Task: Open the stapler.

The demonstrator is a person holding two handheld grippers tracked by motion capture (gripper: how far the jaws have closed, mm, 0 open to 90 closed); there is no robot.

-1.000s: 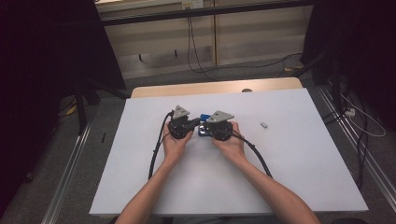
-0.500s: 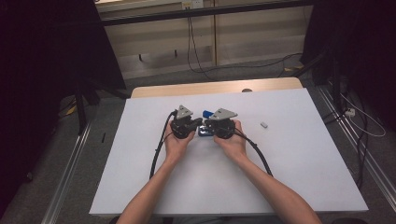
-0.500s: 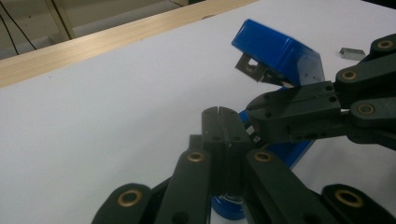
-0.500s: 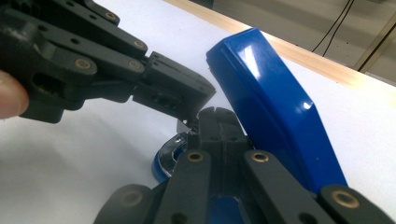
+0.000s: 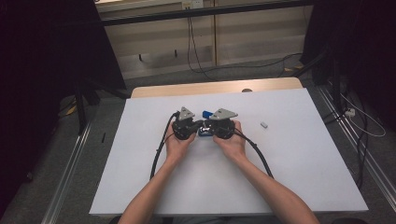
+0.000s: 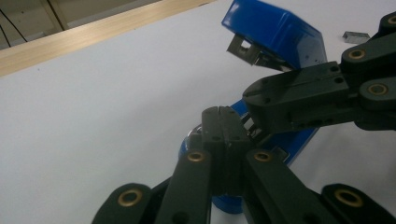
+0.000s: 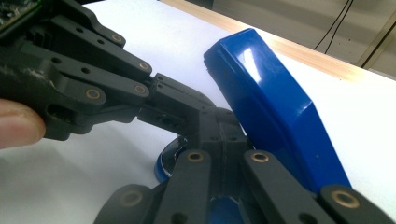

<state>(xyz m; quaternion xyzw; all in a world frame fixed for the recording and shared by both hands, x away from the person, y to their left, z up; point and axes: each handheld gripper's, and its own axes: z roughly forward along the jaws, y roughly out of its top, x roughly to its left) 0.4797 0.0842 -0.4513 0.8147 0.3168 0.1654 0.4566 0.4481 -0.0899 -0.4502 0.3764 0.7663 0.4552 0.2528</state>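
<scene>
A blue stapler (image 5: 207, 114) lies mid-table with its top arm (image 6: 275, 32) swung up and its metal staple channel exposed. My left gripper (image 6: 222, 114) is shut, and its tips rest against the stapler's lower part (image 6: 299, 140). The right gripper (image 7: 219, 123) is also shut, meeting the left one tip to tip just under the raised blue arm (image 7: 275, 107). Whether either pair of jaws pinches a thin part of the stapler is hidden. In the high view both grippers (image 5: 198, 127) (image 5: 209, 128) sit close together, one in each hand.
A small grey block of staples (image 5: 264, 124) lies on the white table (image 5: 303, 168) to the right of the hands, also seen as a staple block (image 6: 356, 36). A wooden strip (image 5: 219, 87) runs along the far edge. Black cables (image 5: 161, 149) trail back from both grippers.
</scene>
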